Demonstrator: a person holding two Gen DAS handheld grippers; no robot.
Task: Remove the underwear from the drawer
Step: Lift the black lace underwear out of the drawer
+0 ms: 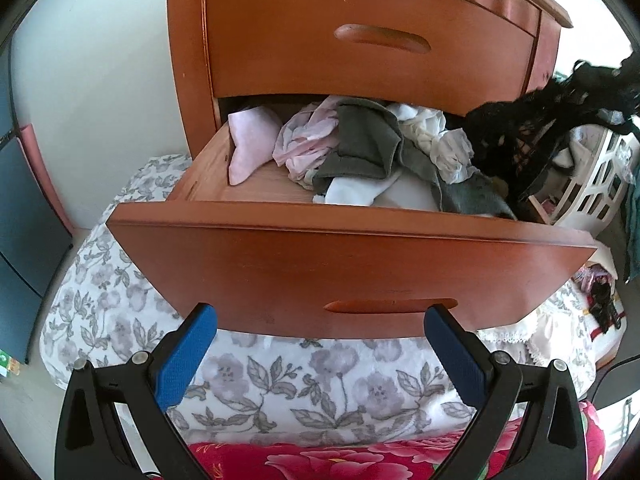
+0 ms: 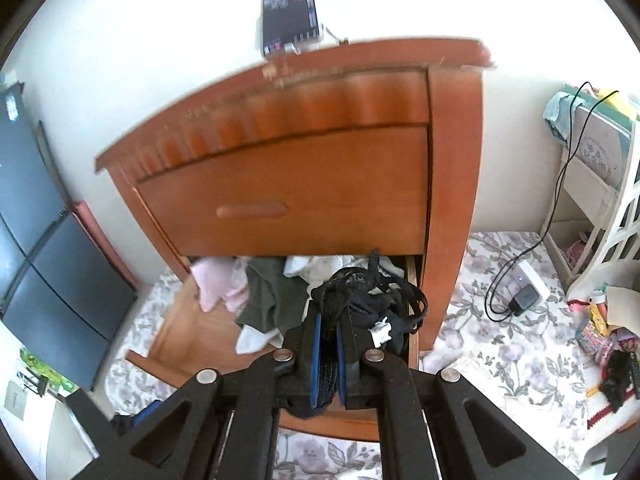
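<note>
The left gripper point(image 1: 320, 354), black-framed with blue pads, is hanging with jaws spread wide and empty, tilting downward toward twelve o'clock; the right gripper point(image 2: 329, 354) is clamping black lace underwear point(image 2: 360, 300) between nearly closed pads

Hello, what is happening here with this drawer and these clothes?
A person is taking underwear out of the open lower drawer of a wooden dresser. The right hand-held gripper is shut on a black lace underwear piece and holds it above the drawer's right side. The left hand-held gripper is open and empty, in front of the drawer. Pink, grey and white clothes lie jumbled inside the drawer.
</note>
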